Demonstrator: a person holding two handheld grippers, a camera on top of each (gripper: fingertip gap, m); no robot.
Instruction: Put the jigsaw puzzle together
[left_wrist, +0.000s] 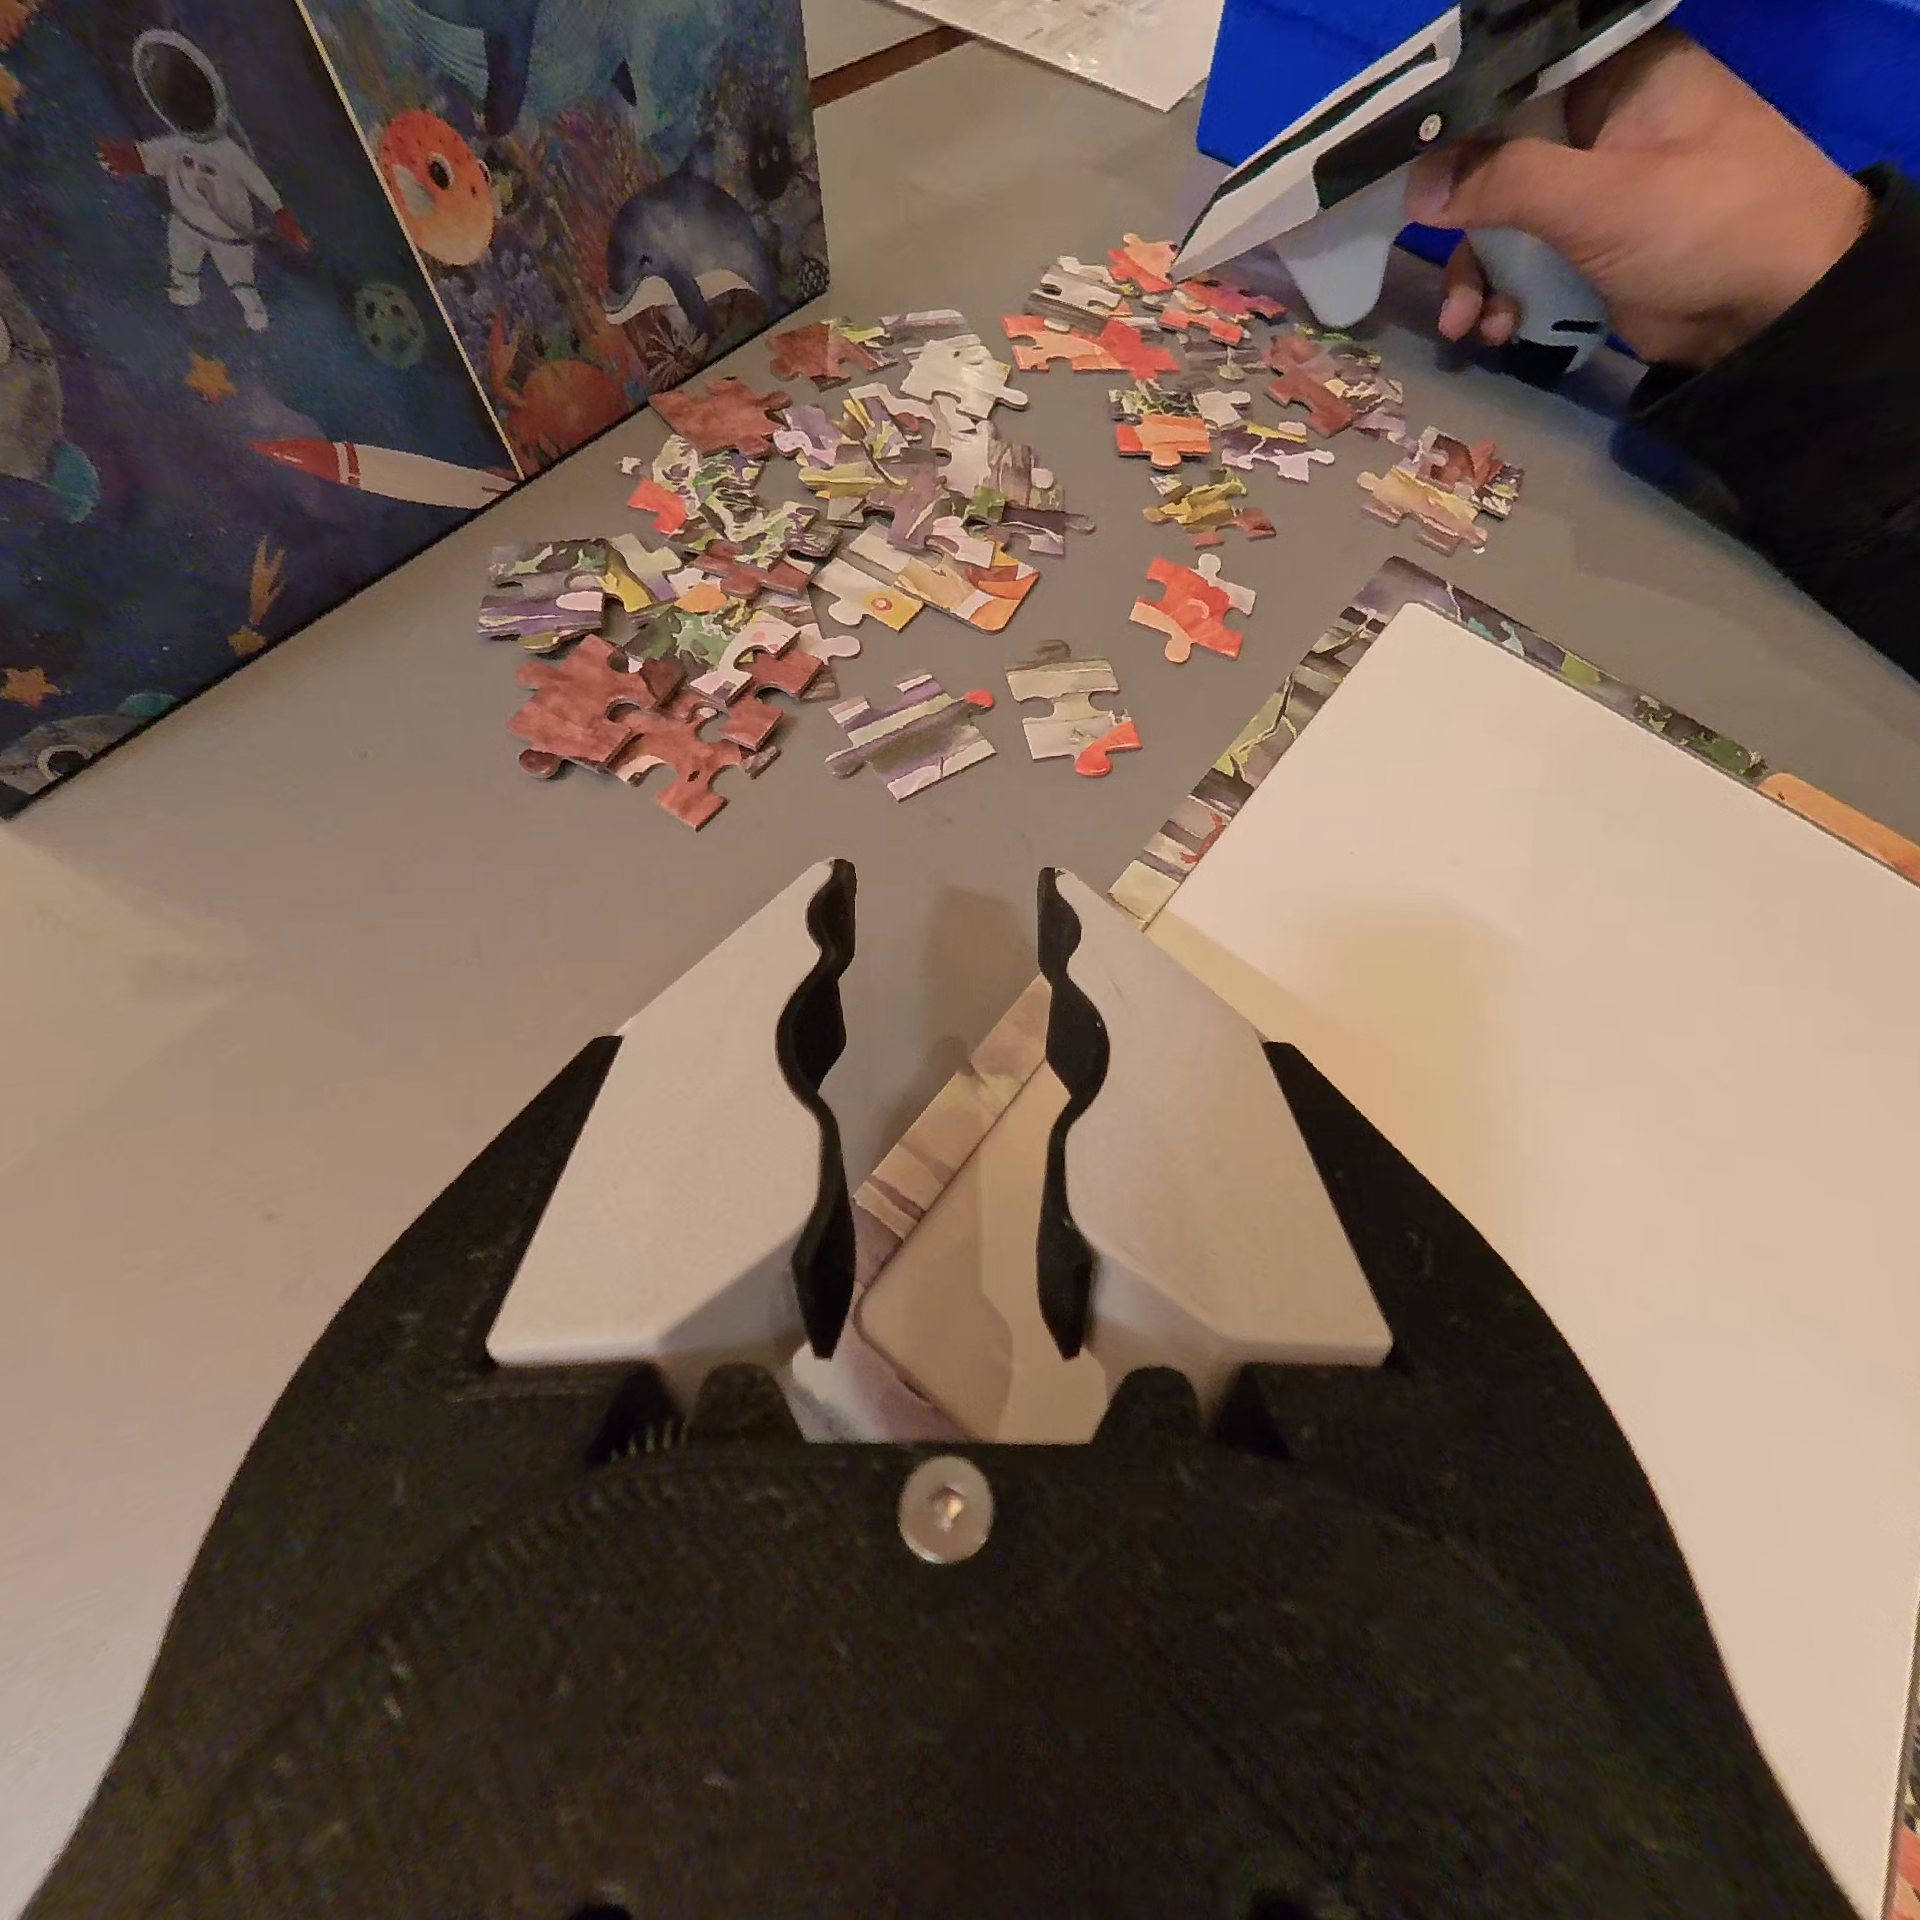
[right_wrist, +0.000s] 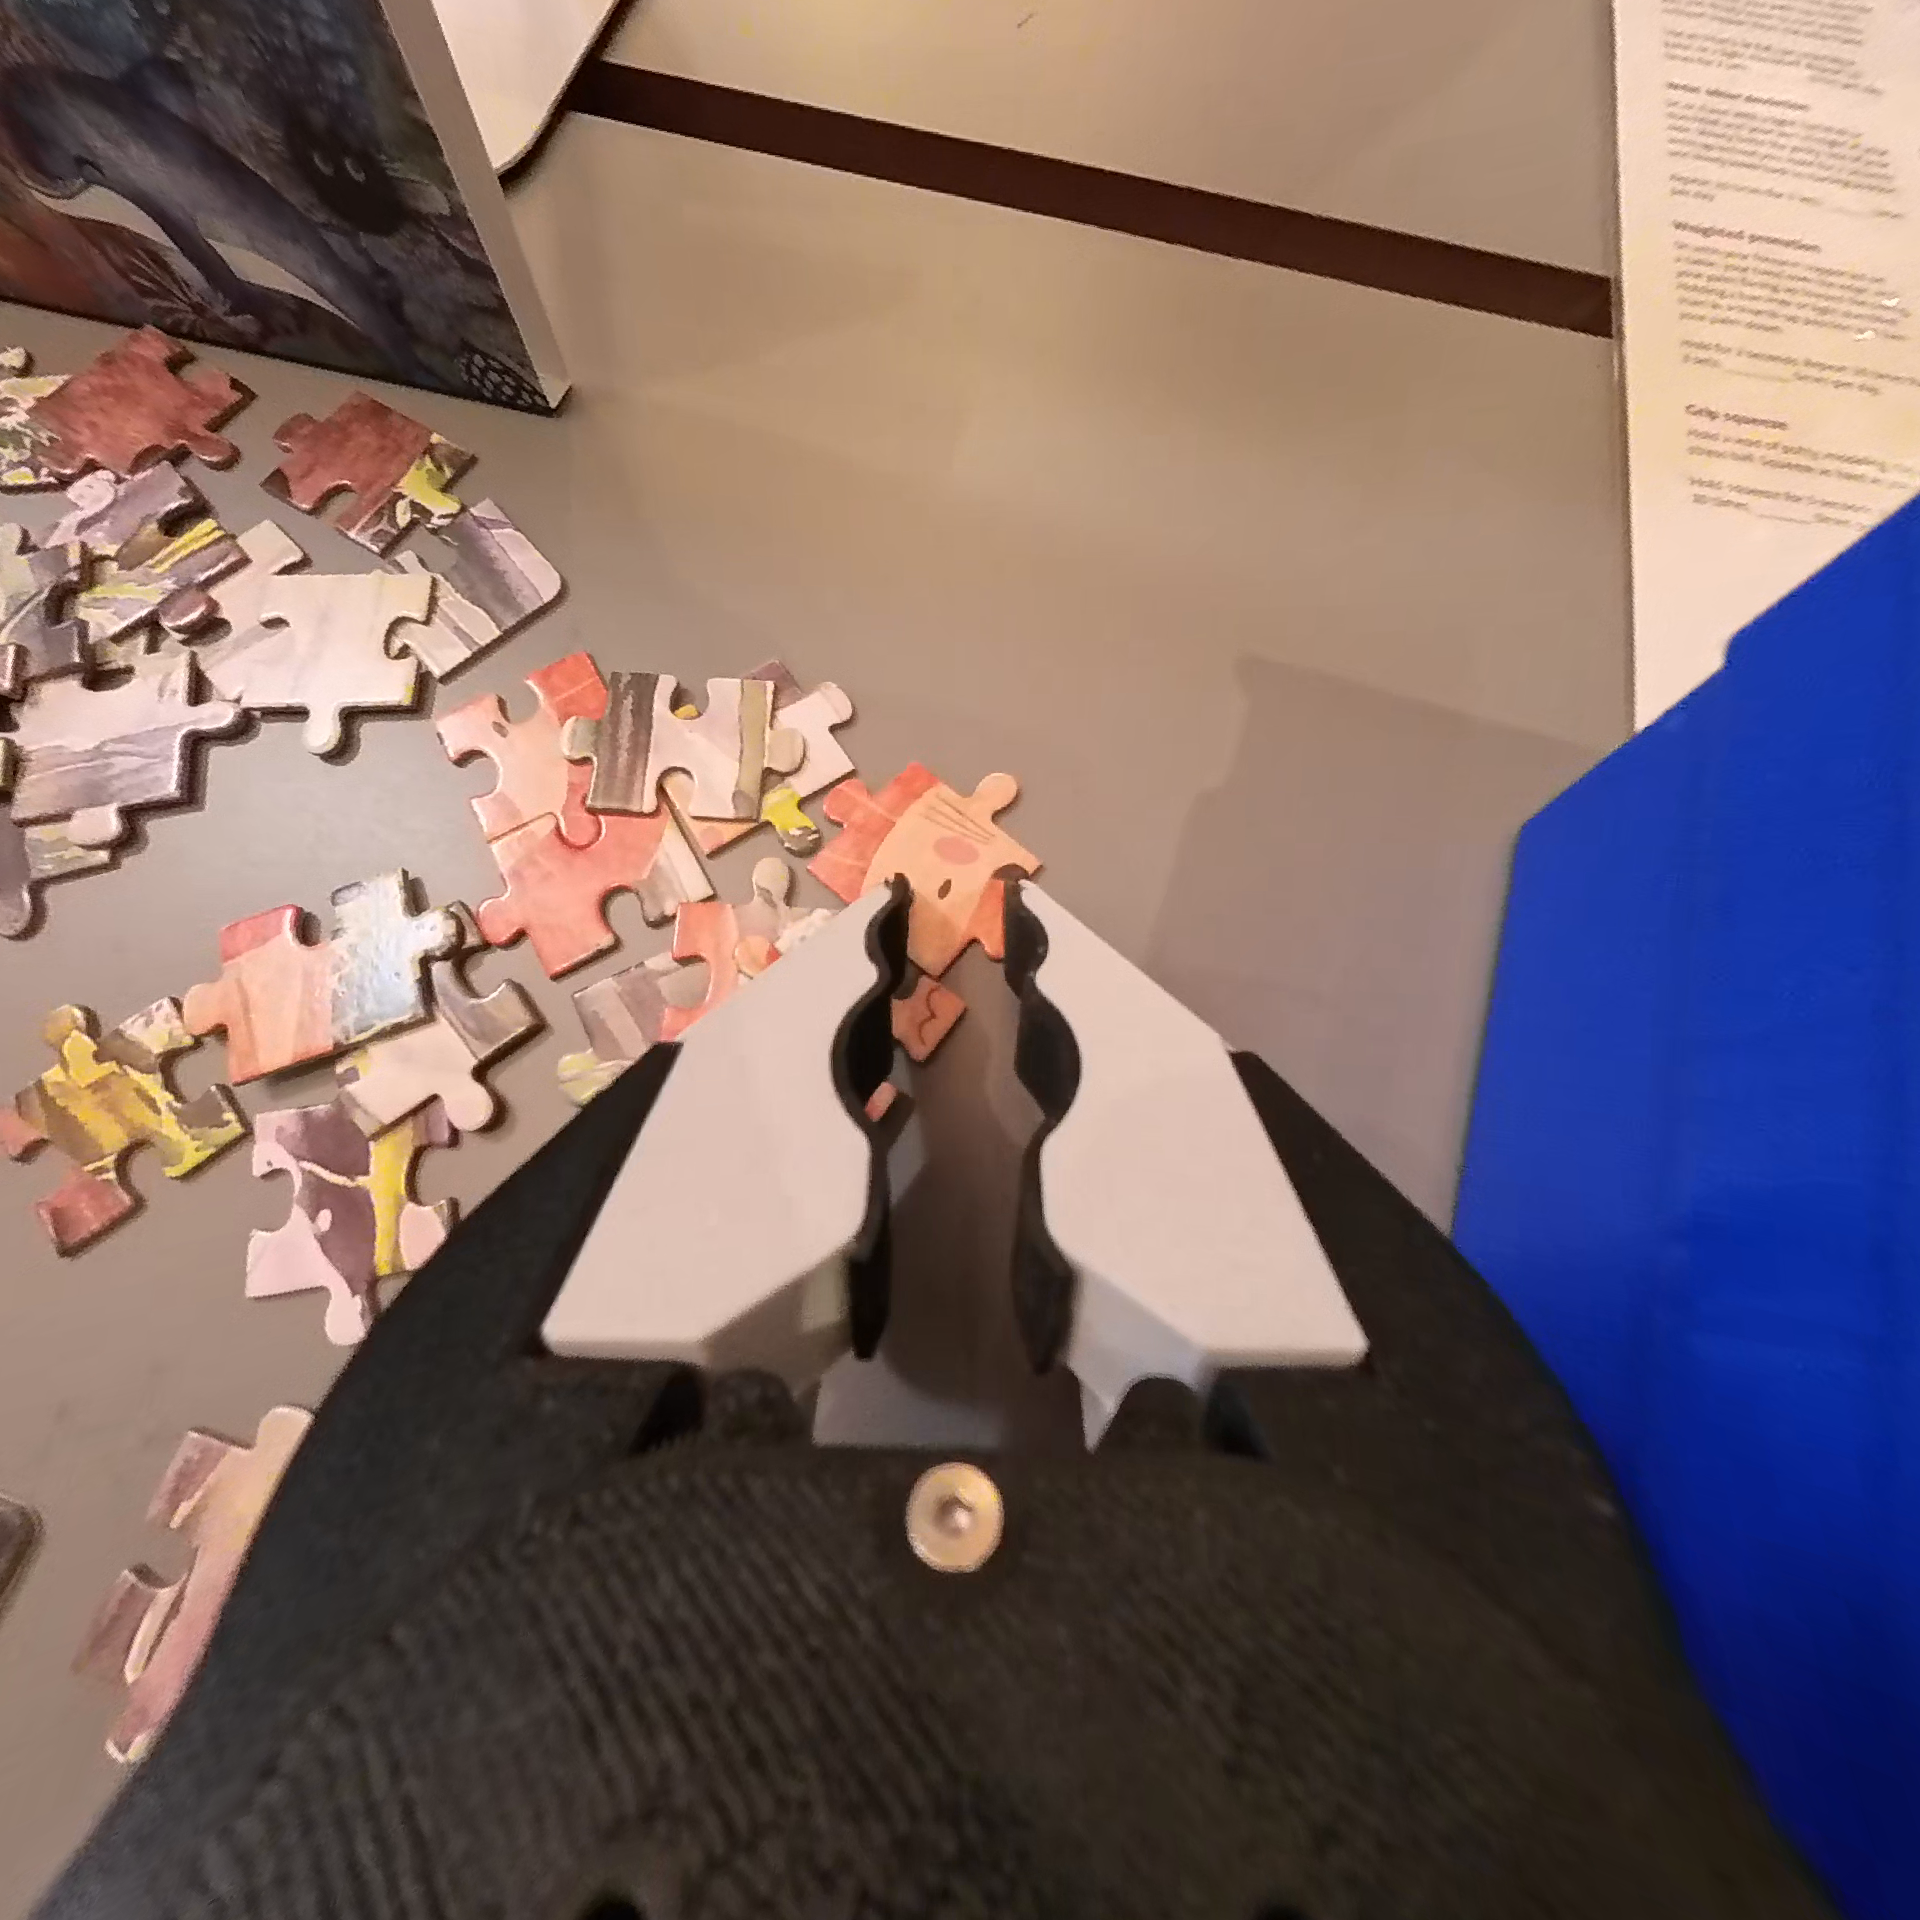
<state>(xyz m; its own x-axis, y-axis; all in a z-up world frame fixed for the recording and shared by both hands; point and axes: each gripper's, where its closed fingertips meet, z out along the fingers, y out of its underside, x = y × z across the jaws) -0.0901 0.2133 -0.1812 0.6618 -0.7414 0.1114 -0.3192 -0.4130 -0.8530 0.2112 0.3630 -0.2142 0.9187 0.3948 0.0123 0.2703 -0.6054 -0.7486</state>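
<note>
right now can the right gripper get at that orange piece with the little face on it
Probably yes. The right gripper is open with its tips straddling the orange face piece, which lies at the pile's edge with nothing on top; bare table lies beyond.

place: indoor tabletop | evidence: grey table (left_wrist: 312, 935), printed paper sheets (right_wrist: 1766, 312), blue bin (right_wrist: 1714, 1143)

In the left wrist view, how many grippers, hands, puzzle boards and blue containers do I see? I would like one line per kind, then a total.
Grippers: 2 (left gripper, right gripper)
Hands: 1 (hand holding the right gripper)
Puzzle boards: 1 (puzzle board)
Blue containers: 1 (blue container)
Total: 5
</note>
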